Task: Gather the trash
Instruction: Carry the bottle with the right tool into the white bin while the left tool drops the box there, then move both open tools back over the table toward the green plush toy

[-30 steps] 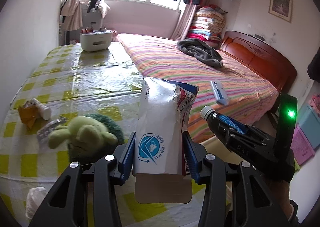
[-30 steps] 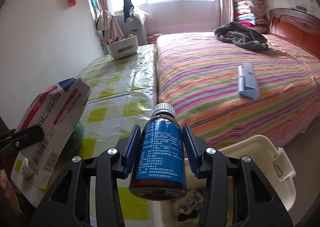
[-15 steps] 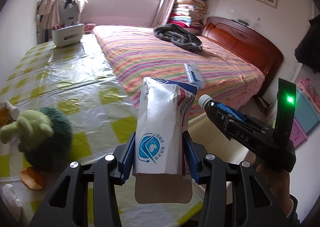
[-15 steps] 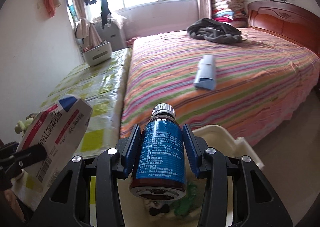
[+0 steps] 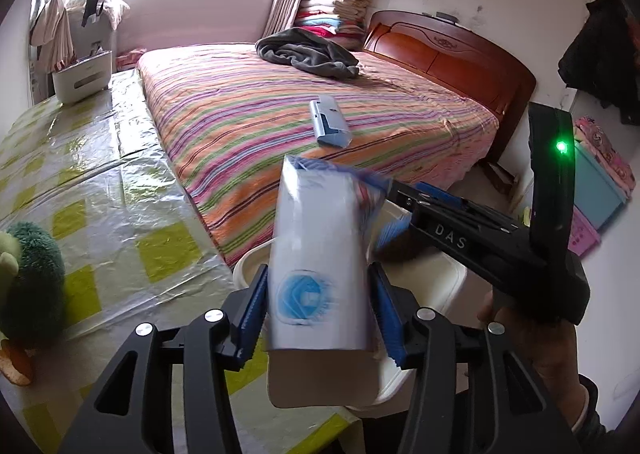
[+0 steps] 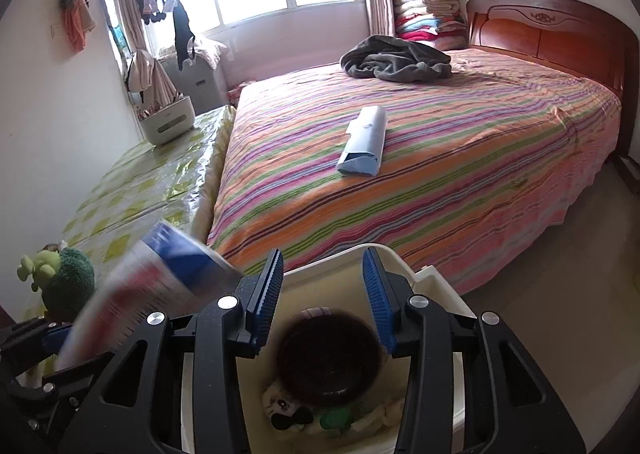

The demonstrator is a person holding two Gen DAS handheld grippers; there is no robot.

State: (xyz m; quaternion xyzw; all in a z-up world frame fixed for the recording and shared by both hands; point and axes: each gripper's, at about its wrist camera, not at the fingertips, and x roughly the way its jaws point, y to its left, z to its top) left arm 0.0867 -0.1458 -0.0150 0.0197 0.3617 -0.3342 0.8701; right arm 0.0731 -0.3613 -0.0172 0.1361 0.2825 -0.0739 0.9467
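A white and blue paper medicine box (image 5: 320, 254) stands blurred between the pads of my left gripper (image 5: 318, 272). Its jaws are opening, with thin gaps showing on both sides of the box. My right gripper (image 6: 322, 258) is open and its blue pads are bare. The brown bottle (image 6: 328, 354) with the blue label is a dark blur just below them, dropping into the white bin (image 6: 432, 282). The bin holds other rubbish. In the left wrist view the bin's rim (image 5: 452, 270) lies under both grippers, with a person's hand on the right gripper's handle.
A table with a yellow-checked plastic cover (image 5: 120, 206) runs along the left, with a green plush toy (image 5: 32, 270) near its front and a white caddy (image 5: 82, 78) at the back. The striped bed (image 6: 440, 174) behind the bin carries a blue folded packet (image 6: 364, 142) and a grey garment (image 6: 396, 58).
Both grippers have swung right from over the table to above the bin. The bottle has left the right gripper's pads and is falling. The left jaws have widened around the box.
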